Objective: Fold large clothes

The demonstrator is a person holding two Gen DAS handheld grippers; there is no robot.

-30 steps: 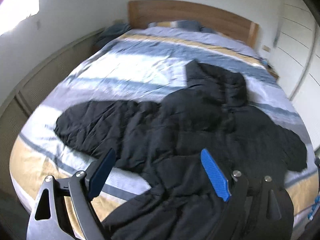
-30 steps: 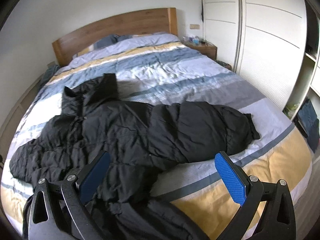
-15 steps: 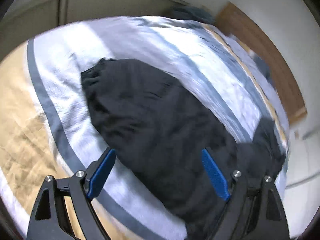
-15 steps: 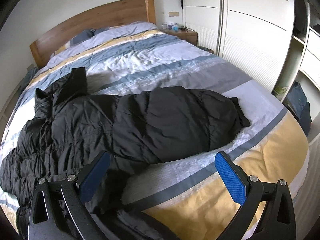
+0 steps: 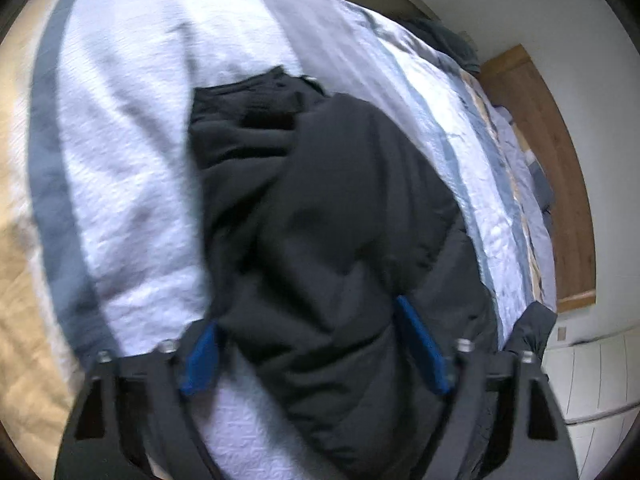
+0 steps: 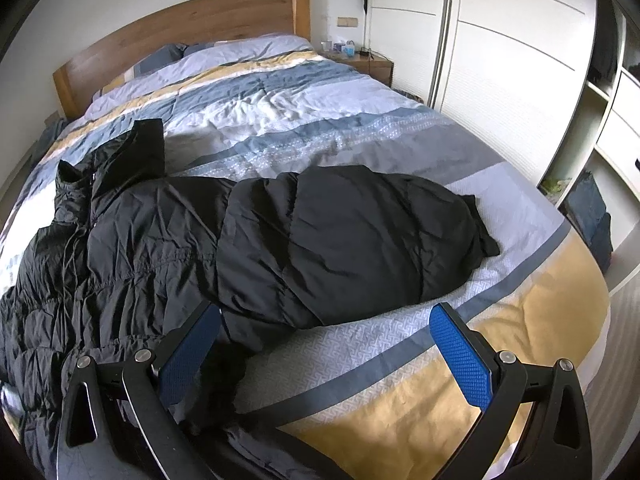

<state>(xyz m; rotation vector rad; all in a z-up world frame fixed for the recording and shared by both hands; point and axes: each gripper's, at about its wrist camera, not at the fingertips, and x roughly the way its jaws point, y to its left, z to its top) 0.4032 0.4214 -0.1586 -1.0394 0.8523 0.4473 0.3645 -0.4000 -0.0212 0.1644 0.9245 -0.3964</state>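
Observation:
A black puffy jacket [image 6: 160,240] lies spread across the striped bed [image 6: 300,120], collar toward the headboard. In the left wrist view one sleeve [image 5: 320,220] runs away from me, cuff at the far end. My left gripper [image 5: 310,344] straddles this sleeve. Its jaws are closing, and the blue pads [image 5: 420,344] stand at the sleeve's two sides without a clear squeeze. The other sleeve [image 6: 352,240] lies out to the right in the right wrist view. My right gripper [image 6: 324,344] hovers open above the bedcover just in front of it, holding nothing.
A wooden headboard [image 6: 180,28] with pillows closes the far end of the bed. A nightstand [image 6: 368,64] and white wardrobe doors [image 6: 500,80] stand along the right side. A dark bag [image 6: 592,216] sits on the floor by open shelves. The bed's foot edge is near me.
The left gripper swung over to the left sleeve, rolled, dropped low, and now has the sleeve between its jaws. The right gripper sank a little toward the bed and stayed open.

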